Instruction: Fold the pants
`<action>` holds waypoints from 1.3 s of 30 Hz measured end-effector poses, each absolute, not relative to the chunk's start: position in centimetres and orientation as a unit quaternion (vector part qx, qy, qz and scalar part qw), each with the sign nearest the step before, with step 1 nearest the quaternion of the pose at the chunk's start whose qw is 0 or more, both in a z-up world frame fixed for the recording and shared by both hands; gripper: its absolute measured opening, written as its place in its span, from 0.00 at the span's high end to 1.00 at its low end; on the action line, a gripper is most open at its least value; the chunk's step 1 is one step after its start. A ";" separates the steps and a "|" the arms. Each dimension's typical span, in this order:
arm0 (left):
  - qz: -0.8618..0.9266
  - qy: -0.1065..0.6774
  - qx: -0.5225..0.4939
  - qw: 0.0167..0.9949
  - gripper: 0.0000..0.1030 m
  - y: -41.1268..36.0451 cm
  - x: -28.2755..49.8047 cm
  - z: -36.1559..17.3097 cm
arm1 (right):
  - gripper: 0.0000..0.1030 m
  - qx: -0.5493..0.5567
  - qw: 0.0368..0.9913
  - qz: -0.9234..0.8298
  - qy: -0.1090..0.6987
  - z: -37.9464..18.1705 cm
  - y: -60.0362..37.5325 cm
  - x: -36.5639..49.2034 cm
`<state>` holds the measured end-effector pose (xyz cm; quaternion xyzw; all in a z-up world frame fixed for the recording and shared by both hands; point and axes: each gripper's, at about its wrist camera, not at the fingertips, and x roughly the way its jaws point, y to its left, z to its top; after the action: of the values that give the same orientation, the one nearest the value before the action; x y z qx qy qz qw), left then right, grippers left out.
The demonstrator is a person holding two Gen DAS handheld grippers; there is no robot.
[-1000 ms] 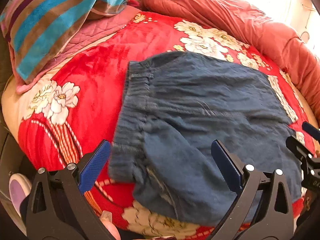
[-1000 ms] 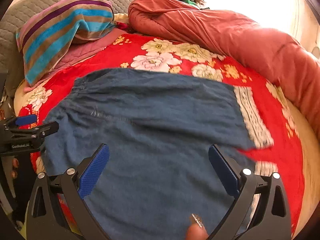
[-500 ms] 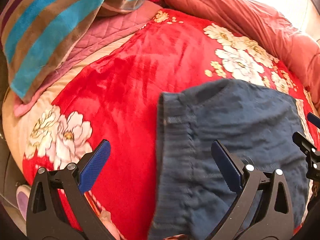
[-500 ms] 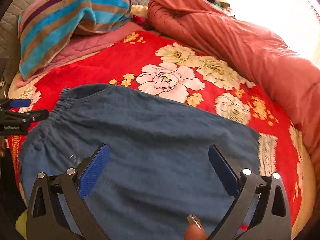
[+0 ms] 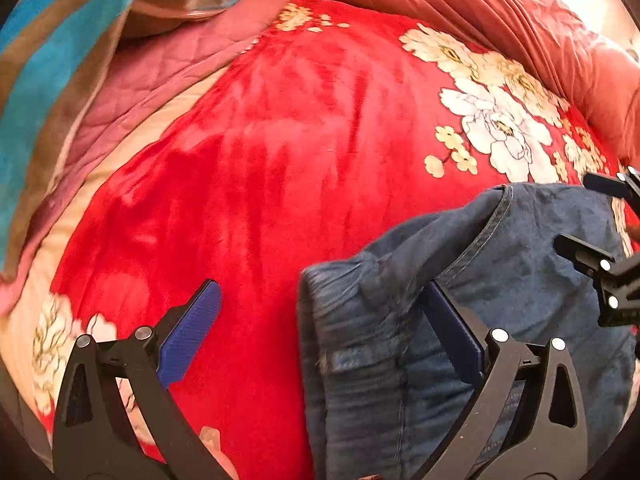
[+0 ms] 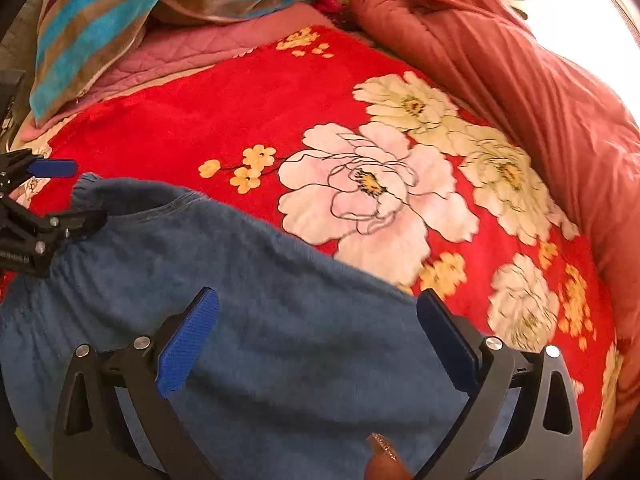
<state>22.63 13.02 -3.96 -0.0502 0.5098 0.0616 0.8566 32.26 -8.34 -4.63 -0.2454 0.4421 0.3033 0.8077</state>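
While both claws hover spread wide over the bed, the blue pants (image 6: 260,312) lie on the red flowered blanket (image 5: 280,128), filling the near part of the right wrist view and the lower right of the left wrist view. No box, basket or other container shows in either view; the blanket alone bears the garment.

Seen from the left gripper (image 5: 318,320), the gathered waistband edge sits between its two blue pads, nearer the right-hand pad, which overlaps the cloth; the left-hand pad stands over bare red blanket. A fold of the fabric with a stitched seam rises just beyond that right pad. Nothing is pinched between the pads.

Seen from the right gripper (image 6: 316,322), the jaws stand apart above the broad denim surface, holding nothing. A fingertip (image 6: 384,464) of the person shows at the bottom edge between the gripper's arms. Each gripper appears at the side of the other's view, both close to the waistband end of the pants.

Beyond the pants, large pale flowers are printed on the blanket. A striped towel (image 6: 120,20) in turquoise, brown and pink lies heaped at the far left on a pink quilted cover (image 5: 152,80). A rust-red quilt (image 6: 520,80) is bunched along the far right side of the bed. None of these touches the pants, and nothing lies on top of the garment.
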 end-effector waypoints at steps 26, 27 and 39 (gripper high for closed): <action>-0.013 0.412 -0.045 0.910 0.73 10.4 15.1 1.5 | 0.89 -0.206 0.815 0.377 0.390 -2.8 -10.1 26.8; -0.015 0.410 -0.045 0.911 0.73 10.3 14.8 1.6 | 0.90 -0.185 0.819 0.381 0.388 -2.0 -11.1 25.9; -0.042 0.389 -0.040 0.919 0.73 9.5 8.0 2.7 | 0.93 -0.109 0.815 0.442 0.359 2.8 -15.5 13.5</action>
<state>8.00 9.49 2.70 -0.0398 0.3888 -0.0421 0.9195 13.46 -15.49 2.85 -0.1091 0.3588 0.4421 0.8148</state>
